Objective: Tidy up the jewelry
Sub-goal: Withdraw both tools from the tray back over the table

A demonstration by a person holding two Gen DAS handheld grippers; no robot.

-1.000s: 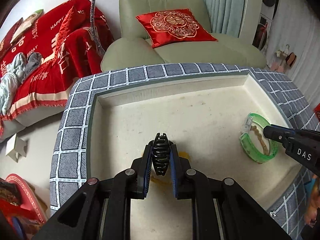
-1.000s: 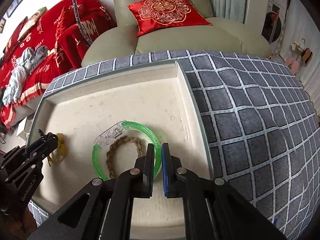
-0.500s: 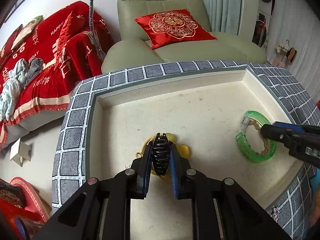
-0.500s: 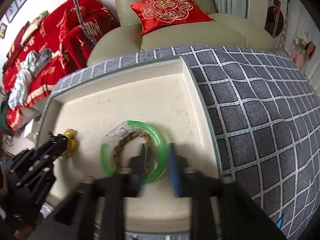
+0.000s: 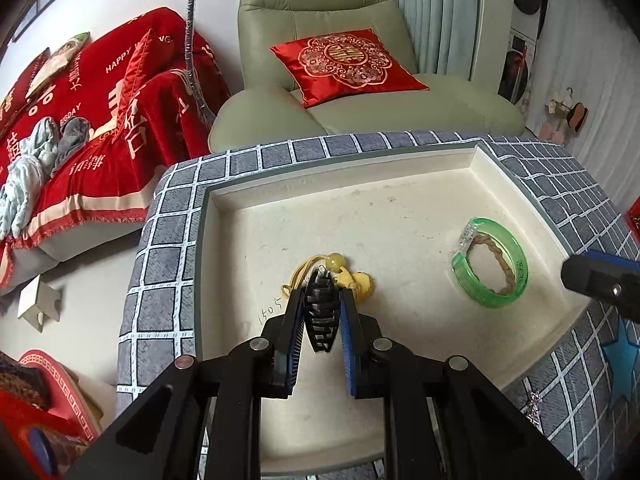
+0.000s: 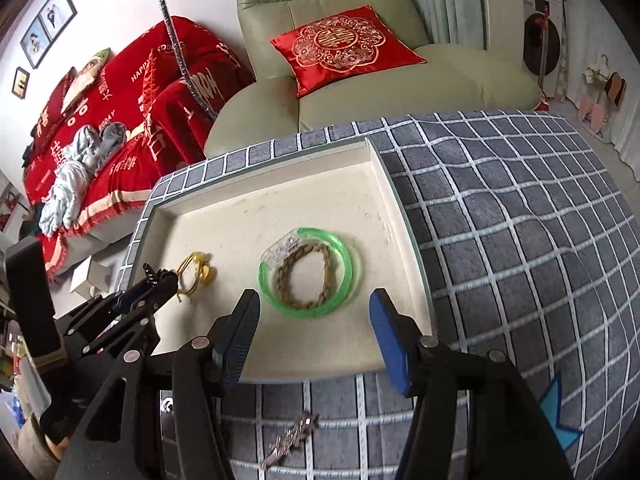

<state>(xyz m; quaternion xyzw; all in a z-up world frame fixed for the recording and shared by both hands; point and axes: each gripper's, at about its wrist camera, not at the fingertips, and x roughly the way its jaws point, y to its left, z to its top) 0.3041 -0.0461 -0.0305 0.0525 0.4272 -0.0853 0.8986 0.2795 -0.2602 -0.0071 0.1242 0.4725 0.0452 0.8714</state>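
A cream tray (image 5: 400, 208) (image 6: 280, 208) lies on a grey checked cloth. My left gripper (image 5: 322, 308) (image 6: 154, 280) is shut on a black hair claw clip (image 5: 322, 316), held above the tray's left part, just over a yellow cord bracelet with beads (image 5: 340, 270) (image 6: 196, 276). A green bangle (image 5: 490, 262) (image 6: 306, 270) lies in the tray's right part with a brown braided bracelet (image 6: 306, 280) inside it. My right gripper (image 6: 314, 308) is open and empty, at the tray's near edge, just short of the bangle.
A silver sparkly piece (image 6: 290, 440) (image 5: 534, 408) lies on the checked cloth (image 6: 500, 220) in front of the tray. A green armchair with a red cushion (image 5: 344, 64) stands behind. A red-covered sofa (image 5: 100, 120) is at the left.
My right gripper has opened, let go of the green bangle and pulled back toward the tray's near edge. My left gripper, still holding the clip, has drawn back, uncovering the yellow bracelet.
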